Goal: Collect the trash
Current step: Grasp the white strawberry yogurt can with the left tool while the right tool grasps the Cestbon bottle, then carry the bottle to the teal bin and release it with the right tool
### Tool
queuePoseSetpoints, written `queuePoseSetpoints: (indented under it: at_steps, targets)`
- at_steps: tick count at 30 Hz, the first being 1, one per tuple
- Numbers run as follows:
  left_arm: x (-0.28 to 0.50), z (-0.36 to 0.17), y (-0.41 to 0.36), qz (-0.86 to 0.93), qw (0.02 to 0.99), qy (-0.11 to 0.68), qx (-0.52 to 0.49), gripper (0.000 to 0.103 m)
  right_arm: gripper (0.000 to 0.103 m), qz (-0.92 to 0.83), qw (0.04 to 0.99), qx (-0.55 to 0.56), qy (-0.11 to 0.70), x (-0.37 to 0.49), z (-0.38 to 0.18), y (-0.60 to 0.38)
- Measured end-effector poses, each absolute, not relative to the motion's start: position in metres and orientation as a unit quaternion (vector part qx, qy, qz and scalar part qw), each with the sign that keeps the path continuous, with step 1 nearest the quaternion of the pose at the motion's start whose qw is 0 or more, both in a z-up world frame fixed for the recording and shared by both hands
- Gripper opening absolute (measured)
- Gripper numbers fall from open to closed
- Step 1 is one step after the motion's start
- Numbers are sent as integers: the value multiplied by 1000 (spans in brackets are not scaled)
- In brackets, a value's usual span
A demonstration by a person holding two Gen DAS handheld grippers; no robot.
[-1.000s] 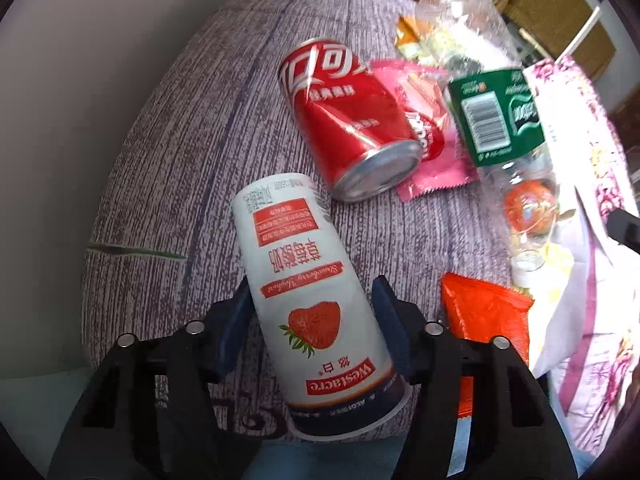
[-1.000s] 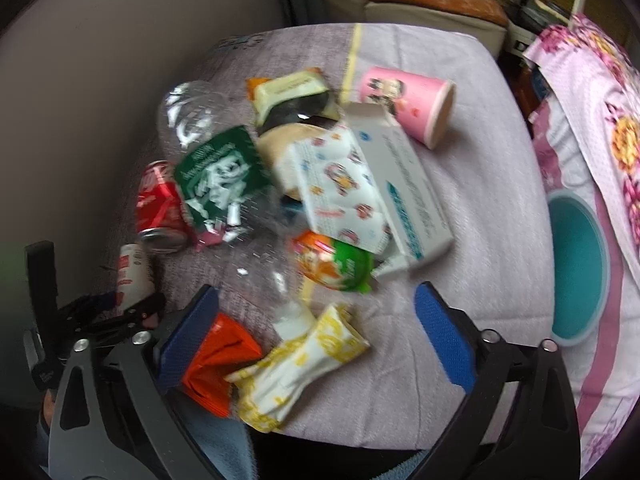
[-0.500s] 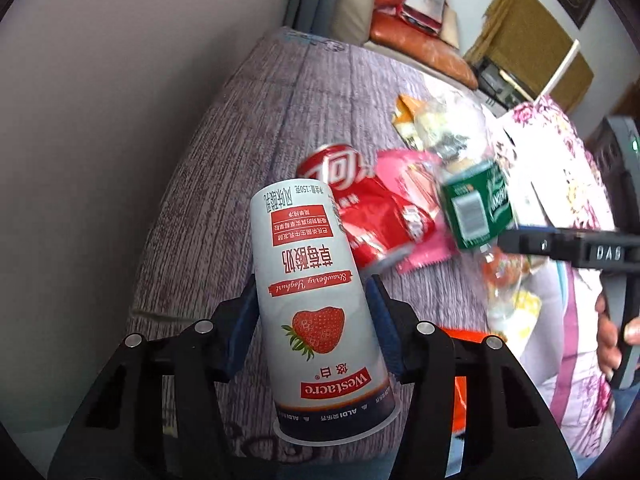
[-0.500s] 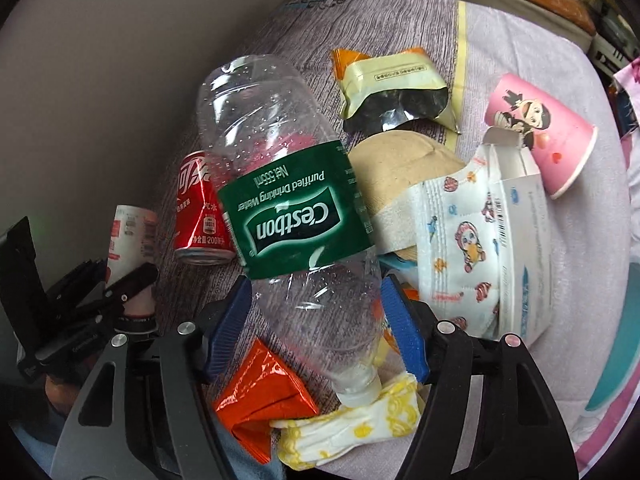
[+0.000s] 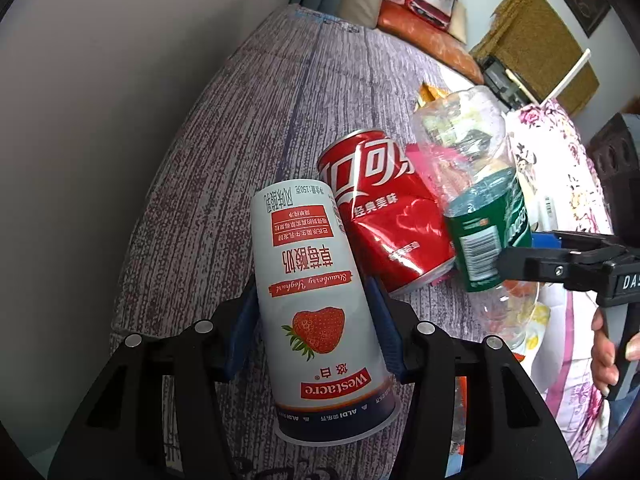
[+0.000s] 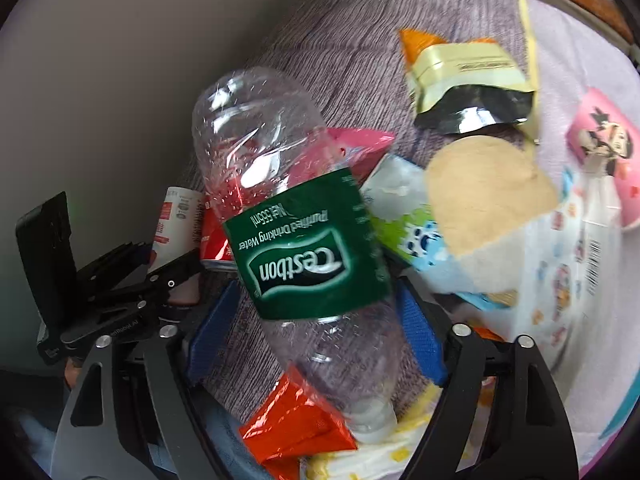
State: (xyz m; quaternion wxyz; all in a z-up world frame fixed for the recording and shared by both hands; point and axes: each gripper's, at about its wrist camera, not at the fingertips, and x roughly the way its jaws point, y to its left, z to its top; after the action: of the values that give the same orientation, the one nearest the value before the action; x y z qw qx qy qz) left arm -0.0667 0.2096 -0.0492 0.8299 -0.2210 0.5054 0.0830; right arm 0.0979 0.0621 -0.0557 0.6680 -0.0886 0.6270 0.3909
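Left wrist view, lower centre: the left hand-held gripper (image 5: 316,334) is clamped on a white Westacre strawberry yoghurt cup (image 5: 316,312), its print upside down and its rim partly cut off by the gripper frame. Right of it a dented red cola can (image 5: 384,216) lies on the grey bench (image 5: 240,128). Right wrist view, centre: the right hand-held gripper (image 6: 316,336) has just widened its jaws; a clear Cestbon "Purified Drinking Water" bottle (image 6: 296,240) sits between the blue pads, contact unclear through blur. An orange wrapper (image 6: 296,424) is half hidden beneath it.
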Motion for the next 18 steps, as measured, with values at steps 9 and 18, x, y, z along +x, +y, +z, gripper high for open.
queuePoseSetpoints:
  at_steps: [9,18]
  targets:
    - [-60,-58,207,75,826,515,-216,54,68,435,652,-72,616,77,-42,82]
    - [-54,-57,205,74,828,511,-219,54,43,421,684,-96,588,73,-28,83]
